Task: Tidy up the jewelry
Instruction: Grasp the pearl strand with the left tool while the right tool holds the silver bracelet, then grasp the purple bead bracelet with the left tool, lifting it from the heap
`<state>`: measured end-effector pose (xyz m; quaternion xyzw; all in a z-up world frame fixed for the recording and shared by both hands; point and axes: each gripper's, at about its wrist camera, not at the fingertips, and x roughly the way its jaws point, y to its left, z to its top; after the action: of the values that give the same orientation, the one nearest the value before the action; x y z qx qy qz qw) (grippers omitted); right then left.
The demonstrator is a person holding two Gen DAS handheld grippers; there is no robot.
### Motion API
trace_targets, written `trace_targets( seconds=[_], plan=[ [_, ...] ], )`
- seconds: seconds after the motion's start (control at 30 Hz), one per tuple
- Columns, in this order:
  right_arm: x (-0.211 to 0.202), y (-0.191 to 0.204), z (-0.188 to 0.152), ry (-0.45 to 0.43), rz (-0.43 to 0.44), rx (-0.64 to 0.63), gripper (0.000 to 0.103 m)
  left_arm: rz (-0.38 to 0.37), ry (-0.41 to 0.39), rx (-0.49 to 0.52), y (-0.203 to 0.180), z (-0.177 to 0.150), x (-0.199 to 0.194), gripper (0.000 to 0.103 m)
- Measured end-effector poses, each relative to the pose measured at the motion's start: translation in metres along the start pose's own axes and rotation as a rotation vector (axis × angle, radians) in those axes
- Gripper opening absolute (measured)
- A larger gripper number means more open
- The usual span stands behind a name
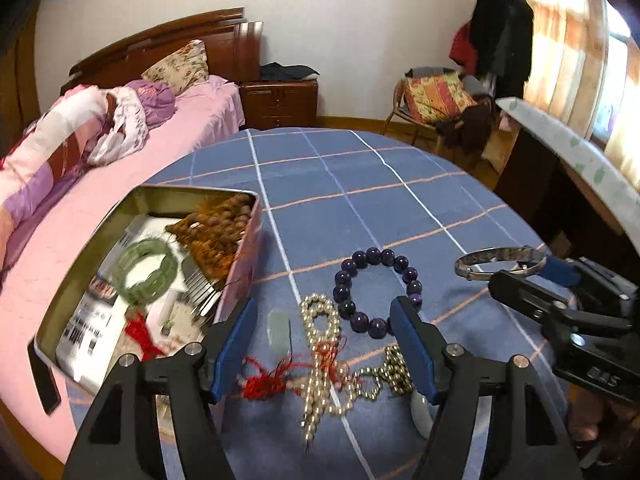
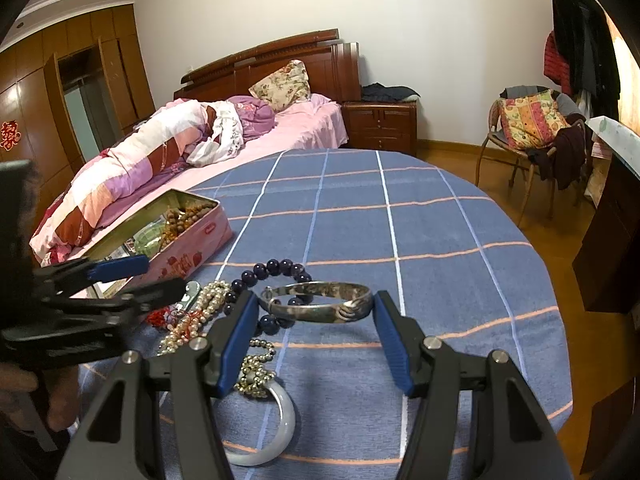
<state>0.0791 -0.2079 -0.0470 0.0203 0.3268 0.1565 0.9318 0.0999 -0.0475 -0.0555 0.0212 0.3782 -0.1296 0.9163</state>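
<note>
Left wrist view
Left gripper (image 1: pixel 324 344): I've got it spread wide, nothing between the blue pads, hovering low over the jewelry pile.
Table (image 1: pixel 400 184): round, covered in a blue cloth with white and orange grid lines.
Tin (image 1: pixel 244 276): open pink tin on the left part of the table. Inside I see a green bangle (image 1: pixel 146 276), brown wooden beads (image 1: pixel 228 216) with orange tassels, something red and some printed cards.
Loose stuff: pearl strand (image 1: pixel 320 344) tangled with a red tassel (image 1: pixel 260 384) right under my fingers, a small pale green pendant (image 1: pixel 279 330) just beside it, and the purple bead bracelet (image 1: pixel 376 288) a bit further out.
Right gripper (image 1: pixel 532 268): comes in from the right with the silver bangle (image 1: pixel 500 264) up off the cloth at its tips.

Right wrist view
Right gripper (image 2: pixel 316 332): fingers fairly far apart, with the silver bangle (image 2: pixel 316 300) spanning the gap. It looks pinched between the pads, though I can't see the contact for sure on the left side.
Under it: purple bead bracelet (image 2: pixel 280 270), pearl strand (image 2: pixel 200 312), a white jade bangle (image 2: pixel 280 428) lying flat near my left finger.
Left gripper (image 2: pixel 160 276): at the left edge, open, next to the tin (image 2: pixel 192 240).
Room: bed (image 2: pixel 304 128) with pink sheet, rumpled quilt and floral pillow, wooden headboard, nightstand (image 2: pixel 380 124), wardrobe along the left wall, chair (image 2: pixel 524 132) piled with clothes, wood floor.
</note>
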Motion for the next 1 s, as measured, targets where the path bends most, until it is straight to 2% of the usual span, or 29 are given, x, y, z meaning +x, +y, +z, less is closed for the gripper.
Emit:
trace_targets(
  seconds=[0.07, 0.1, 0.13, 0.23, 0.3, 0.33, 0.4, 0.5, 0.7, 0.8, 0.9, 0.97, 1.0],
  plan=[
    [0.001, 0.0, -0.002, 0.002, 0.0, -0.001, 0.062, 0.031, 0.016, 0.039, -0.006, 0.001, 0.009, 0.058],
    [0.001, 0.0, -0.002, 0.002, -0.001, -0.002, 0.062, 0.027, 0.037, 0.054, -0.007, 0.0, 0.014, 0.043],
    [0.001, 0.0, -0.002, 0.002, -0.001, -0.001, 0.062, 0.021, 0.055, 0.057, -0.008, 0.0, 0.019, 0.034],
    [0.001, 0.0, -0.003, 0.002, -0.001, -0.002, 0.062, 0.027, 0.123, 0.055, -0.009, -0.004, 0.038, 0.035],
    [0.001, 0.0, -0.003, 0.0, 0.0, -0.002, 0.062, 0.02, 0.118, 0.042, -0.008, -0.005, 0.038, 0.034],
    [0.001, 0.0, -0.003, 0.001, 0.0, -0.002, 0.062, 0.012, 0.12, 0.045, -0.009, -0.005, 0.037, 0.029],
    [0.001, 0.0, -0.003, 0.0, 0.0, -0.001, 0.062, 0.01, 0.124, 0.063, -0.011, -0.006, 0.036, 0.0],
    [0.001, 0.0, -0.003, 0.0, -0.002, -0.002, 0.062, -0.002, 0.098, 0.055, -0.012, -0.006, 0.027, 0.0],
    [-0.004, -0.002, -0.001, -0.015, -0.003, 0.007, 0.062, -0.049, -0.098, 0.002, -0.006, 0.015, -0.037, 0.0],
    [-0.008, -0.002, 0.002, -0.026, -0.002, 0.006, 0.062, -0.054, -0.171, -0.013, 0.0, 0.029, -0.065, 0.0],
    [-0.008, 0.0, 0.004, -0.027, 0.0, 0.004, 0.062, -0.061, -0.192, 0.012, -0.002, 0.035, -0.074, 0.0],
    [-0.008, 0.001, 0.004, -0.026, -0.001, 0.0, 0.062, -0.058, -0.175, 0.024, -0.004, 0.035, -0.068, 0.0],
    [-0.008, 0.001, 0.004, -0.025, -0.001, -0.003, 0.062, -0.055, -0.142, 0.026, -0.005, 0.033, -0.059, 0.0]
  ],
)
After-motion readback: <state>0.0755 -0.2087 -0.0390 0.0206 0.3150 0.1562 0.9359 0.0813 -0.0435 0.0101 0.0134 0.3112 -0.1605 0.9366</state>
